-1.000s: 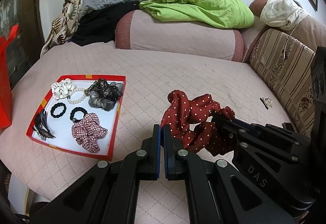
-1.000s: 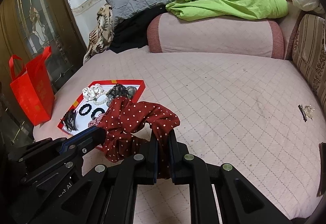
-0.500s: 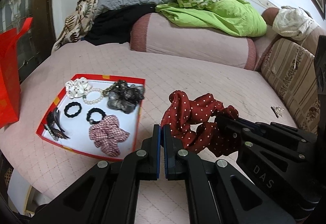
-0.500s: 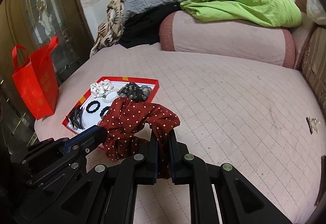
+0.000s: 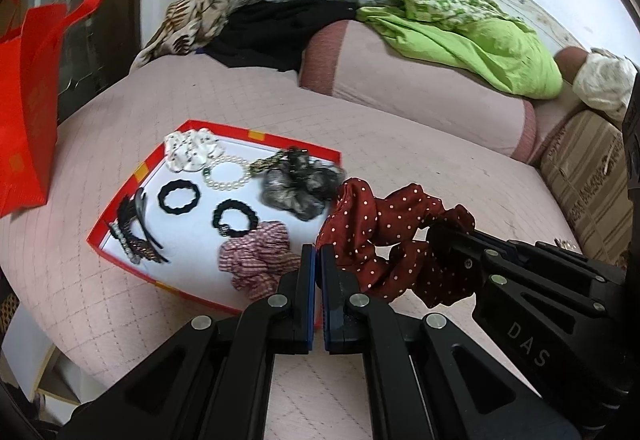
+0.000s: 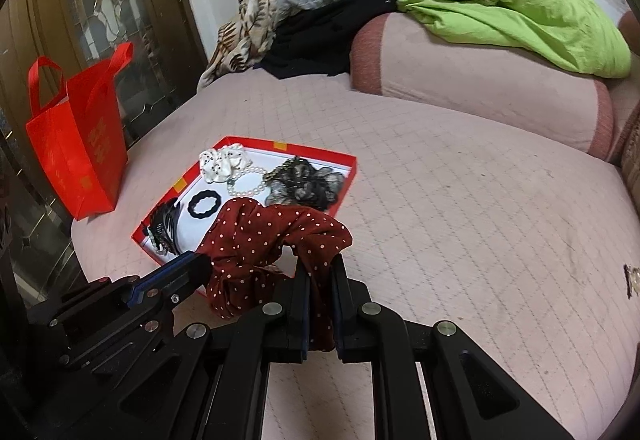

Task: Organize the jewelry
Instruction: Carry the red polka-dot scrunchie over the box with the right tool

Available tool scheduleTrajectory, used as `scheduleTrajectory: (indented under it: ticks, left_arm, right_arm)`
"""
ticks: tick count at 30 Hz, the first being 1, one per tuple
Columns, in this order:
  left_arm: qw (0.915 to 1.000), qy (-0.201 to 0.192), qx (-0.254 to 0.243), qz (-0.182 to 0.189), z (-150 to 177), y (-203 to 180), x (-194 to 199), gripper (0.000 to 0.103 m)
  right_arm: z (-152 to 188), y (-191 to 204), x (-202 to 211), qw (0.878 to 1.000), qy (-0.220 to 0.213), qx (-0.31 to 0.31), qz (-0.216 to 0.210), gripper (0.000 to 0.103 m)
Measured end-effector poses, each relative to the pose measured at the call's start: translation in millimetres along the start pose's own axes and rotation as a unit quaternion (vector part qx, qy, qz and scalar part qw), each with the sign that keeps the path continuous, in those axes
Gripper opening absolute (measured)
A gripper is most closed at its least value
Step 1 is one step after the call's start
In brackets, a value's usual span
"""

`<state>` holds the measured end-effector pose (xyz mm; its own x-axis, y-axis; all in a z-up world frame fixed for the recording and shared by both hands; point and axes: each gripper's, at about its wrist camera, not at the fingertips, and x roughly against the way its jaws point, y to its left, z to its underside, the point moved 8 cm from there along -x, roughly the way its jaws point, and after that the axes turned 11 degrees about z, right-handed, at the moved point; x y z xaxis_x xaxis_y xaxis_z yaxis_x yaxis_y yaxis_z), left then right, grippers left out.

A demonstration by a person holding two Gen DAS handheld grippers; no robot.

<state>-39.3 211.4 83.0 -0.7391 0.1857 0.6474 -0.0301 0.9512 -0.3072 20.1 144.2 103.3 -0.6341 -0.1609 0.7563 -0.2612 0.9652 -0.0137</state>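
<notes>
A: Far left, item one?
B: Red gift bag (image 6: 76, 144), standing at the edge of the pink quilted bed (image 6: 460, 200)

A: Next along?
B: Red-rimmed tray (image 5: 120, 260), white inside. Contents: black hair clip (image 5: 138, 228), white scrunchie (image 5: 192, 150), two black hair ties (image 5: 179, 197), pearl bracelet (image 5: 226, 174), grey-black scrunchie (image 5: 300, 184), checked pink scrunchie (image 5: 256, 256)

A: Left tool (image 5: 316, 256)?
B: Fingers pressed together; whether the cloth is caught between them, cannot tell. Its tips sit over the tray's near right corner

A: The task piece?
B: Dark red polka-dot scrunchie (image 5: 384, 236), held off the bed just right of the tray, beside the left tool

A: Right tool (image 6: 320, 280)?
B: Clenched on the scrunchie; red fabric fills the gap between its fingers

A: Far right?
B: Small hair clip (image 6: 632, 278) lying alone on the bed, well apart from the tray
</notes>
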Motion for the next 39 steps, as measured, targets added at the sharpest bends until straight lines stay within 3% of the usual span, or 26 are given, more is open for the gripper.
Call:
scheduleTrajectory:
  ticks: [9, 20, 31, 39]
  left_arm:
    - [0.999, -0.002, 0.033, -0.03, -8.3, 47.1, -11.4, 0.002]
    - [0.9968, -0.014, 0.032, -0.072, -27.2, 90.7, -28.6, 0.003]
    - [0.9965, -0.006, 0.02, -0.081, -58.5, 115.4, -47.8, 0.003]
    - [0.9958, -0.005, 0.048, -0.077, -60.8, 140.5, -51.8, 0.003]
  right_arm:
    - [-13.5, 37.1, -32.0, 0.999, 0.017, 0.017, -0.028, 0.011]
    - [-35.6, 72.6, -59.1, 0.998, 0.023, 0.034, -0.043, 0.011]
    - [-61.7, 83.8, -91.9, 0.998, 0.035, 0.022, -0.048, 0.011]
    - [-64.9, 96.2, -119.2, 0.994, 0.066, -0.001, -0.088, 0.011]
